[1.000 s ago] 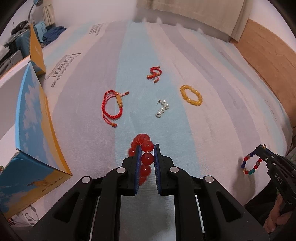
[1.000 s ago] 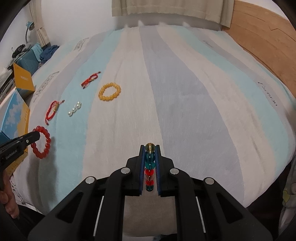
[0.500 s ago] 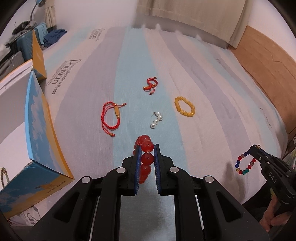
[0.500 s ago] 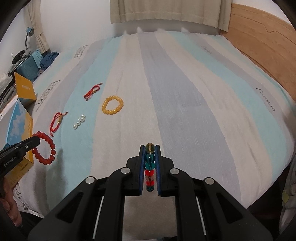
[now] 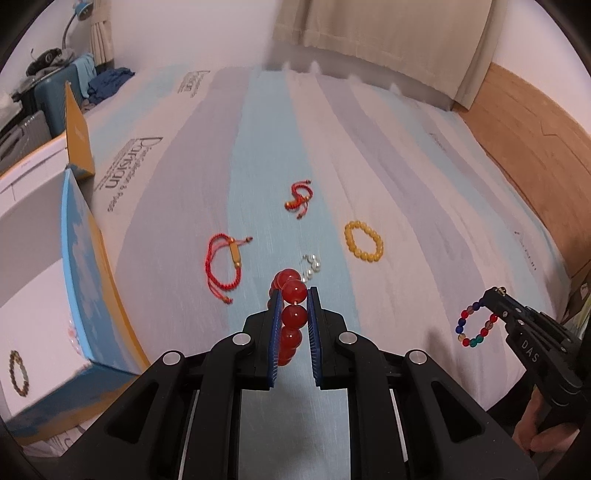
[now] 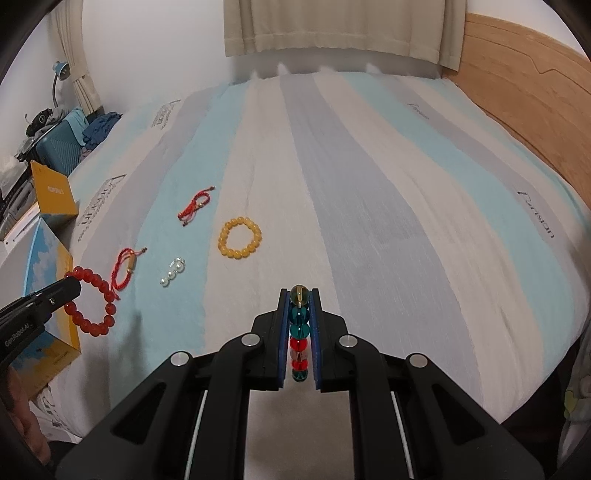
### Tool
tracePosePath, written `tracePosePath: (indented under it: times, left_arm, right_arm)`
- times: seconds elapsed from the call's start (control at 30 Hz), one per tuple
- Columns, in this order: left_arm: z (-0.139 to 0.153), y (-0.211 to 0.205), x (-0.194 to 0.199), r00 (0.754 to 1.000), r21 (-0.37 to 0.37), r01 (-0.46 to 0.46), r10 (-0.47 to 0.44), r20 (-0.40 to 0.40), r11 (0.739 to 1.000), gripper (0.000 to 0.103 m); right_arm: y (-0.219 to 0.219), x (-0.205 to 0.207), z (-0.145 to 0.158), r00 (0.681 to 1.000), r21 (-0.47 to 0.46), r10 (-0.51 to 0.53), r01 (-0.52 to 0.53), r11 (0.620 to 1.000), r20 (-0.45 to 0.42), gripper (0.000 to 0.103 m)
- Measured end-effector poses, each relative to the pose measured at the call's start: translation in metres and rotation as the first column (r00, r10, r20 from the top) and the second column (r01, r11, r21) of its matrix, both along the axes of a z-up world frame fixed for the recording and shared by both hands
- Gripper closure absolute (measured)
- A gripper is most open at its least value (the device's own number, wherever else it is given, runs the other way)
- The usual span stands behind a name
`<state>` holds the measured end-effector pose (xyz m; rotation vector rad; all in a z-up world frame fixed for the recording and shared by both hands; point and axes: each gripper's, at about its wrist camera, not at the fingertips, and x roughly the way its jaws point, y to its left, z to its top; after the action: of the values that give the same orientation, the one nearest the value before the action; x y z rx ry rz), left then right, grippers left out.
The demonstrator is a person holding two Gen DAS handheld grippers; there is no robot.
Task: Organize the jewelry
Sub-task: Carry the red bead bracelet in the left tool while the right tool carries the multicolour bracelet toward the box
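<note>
Red glass-like beads fill the left hand-held gripper [image 5: 294, 325]: its blue pads are clamped on the red bead bracelet [image 5: 291, 317], which hangs clear of the bed [image 5: 424, 206], the loop dangling above the near left part of the striped cover. Over on the right, the right hand-held gripper [image 6: 299, 332] is clamped just as firmly on the multicoloured bead bracelet [image 6: 299, 334], amber bead at the tips, teal and red beads stacked between the pads, held off the bed near its near edge.

Four pieces lie loose on the pale blue and grey stripes, toward the bed's left half. Nearest the left edge is a red cord bracelet with a gold bar [image 5: 225, 260]. Just beside it, toward the middle, sits a small cluster of pearls [image 5: 312, 264]. Further right lies the yellow bead bracelet [image 5: 364, 241], a neat closed ring. Beyond the pearls, farther up the bed, is a knotted red cord bracelet [image 5: 300, 198], well apart from the others.

Along the left edge stands an open blue and yellow box [image 5: 85, 295] with its flaps up, and a dark beaded bracelet [image 5: 18, 373] lies on its white floor. A wooden headboard [image 6: 524, 85] runs along the bed's right side, and a beige curtain [image 6: 332, 29] hangs beyond the far edge.
</note>
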<state>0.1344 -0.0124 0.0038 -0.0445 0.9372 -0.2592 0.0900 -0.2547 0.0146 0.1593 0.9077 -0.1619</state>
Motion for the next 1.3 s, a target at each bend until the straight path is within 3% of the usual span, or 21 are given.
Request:
tracePosePath:
  times: [0.4,1.3]
  left_arm:
    - [0.012,0.003,0.020,1.000,0.018,0.002,-0.002,0.003,1.000,0.091]
    - [0.045,0.031,0.010,0.996,0.037,-0.046,0.043,0.075,0.998,0.091]
  right_arm:
    - [0.022,0.027,0.022,0.999,0.011,0.042,-0.042,0.999,0.025,0.094]
    - [0.057,0.042,0.045,0.994,0.019,0.109,-0.109,0.994,0.023,0.094]
